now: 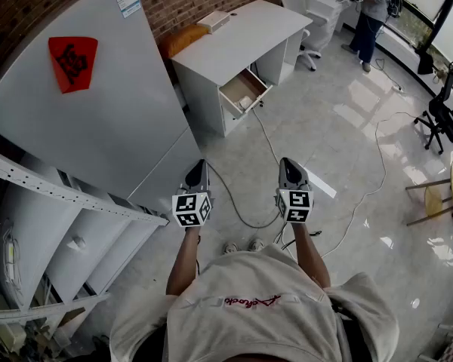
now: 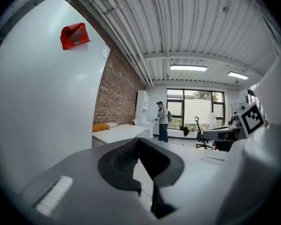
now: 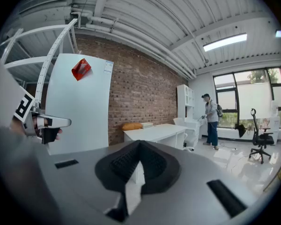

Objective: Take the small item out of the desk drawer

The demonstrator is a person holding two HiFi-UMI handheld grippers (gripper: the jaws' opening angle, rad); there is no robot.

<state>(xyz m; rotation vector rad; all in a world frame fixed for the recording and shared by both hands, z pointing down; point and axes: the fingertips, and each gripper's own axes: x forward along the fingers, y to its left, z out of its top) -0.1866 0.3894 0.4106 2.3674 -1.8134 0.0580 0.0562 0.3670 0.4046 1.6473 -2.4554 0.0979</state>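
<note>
A white desk stands against the brick wall, far ahead of me. Its drawer is pulled open, and a small white item lies at the drawer's front end. I hold both grippers side by side at waist height over the tiled floor, well short of the desk. My left gripper is shut with nothing in it, and my right gripper looks shut and empty too. In the left gripper view, the left gripper points toward the desk. The right gripper faces the desk as well.
A tall white cabinet with a red paper stands at my left, with white metal shelving below it. Cables trail across the floor. A white box sits on the desk. Another person stands far off near office chairs.
</note>
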